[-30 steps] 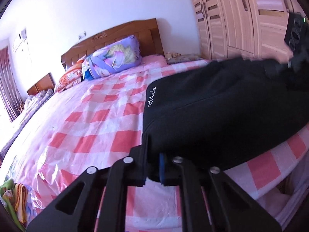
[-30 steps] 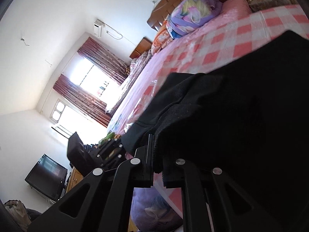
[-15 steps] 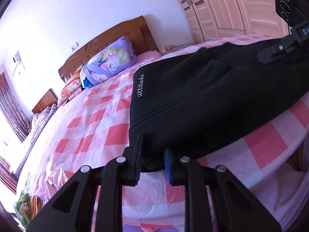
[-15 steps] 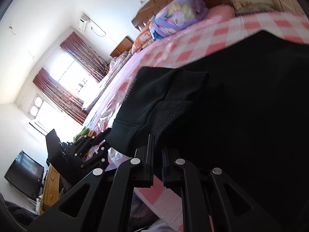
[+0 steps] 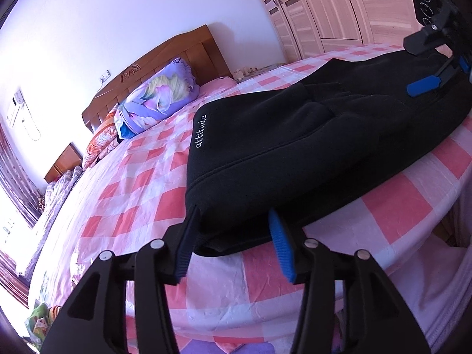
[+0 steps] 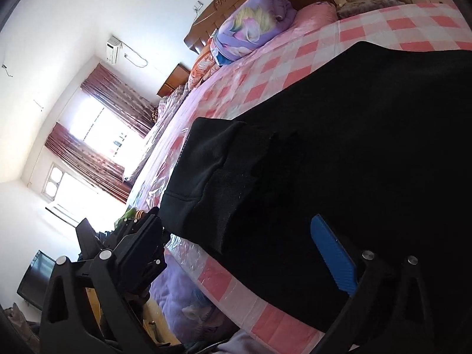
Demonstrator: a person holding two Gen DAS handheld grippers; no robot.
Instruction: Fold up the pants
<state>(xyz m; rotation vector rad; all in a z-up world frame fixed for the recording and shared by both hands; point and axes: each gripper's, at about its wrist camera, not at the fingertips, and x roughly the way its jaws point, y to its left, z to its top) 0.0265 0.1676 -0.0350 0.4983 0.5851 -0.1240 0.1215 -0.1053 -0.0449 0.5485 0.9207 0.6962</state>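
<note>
Black pants (image 5: 295, 153), folded, with white lettering "attitude", lie on the pink checked bed (image 5: 141, 194) near its front edge. My left gripper (image 5: 233, 244) is open, its blue pads on either side of the pants' near corner, not clamping it. My right gripper (image 5: 433, 73) is open at the pants' far end. In the right wrist view the pants (image 6: 339, 162) fill the frame and the right gripper (image 6: 236, 250) stands open over their edge, with one blue pad (image 6: 333, 250) showing. The left gripper (image 6: 138, 244) shows at the far corner.
A purple floral pillow (image 5: 159, 100) and wooden headboard (image 5: 165, 56) stand at the bed's head. A wardrobe (image 5: 339, 8) is at the right. A window with red curtains (image 6: 97, 135) and a TV (image 6: 35, 277) are beyond the bed's left side.
Both grippers opened and let go of the pants. The pants came down from their lifted position and now lie flat on the bed.
</note>
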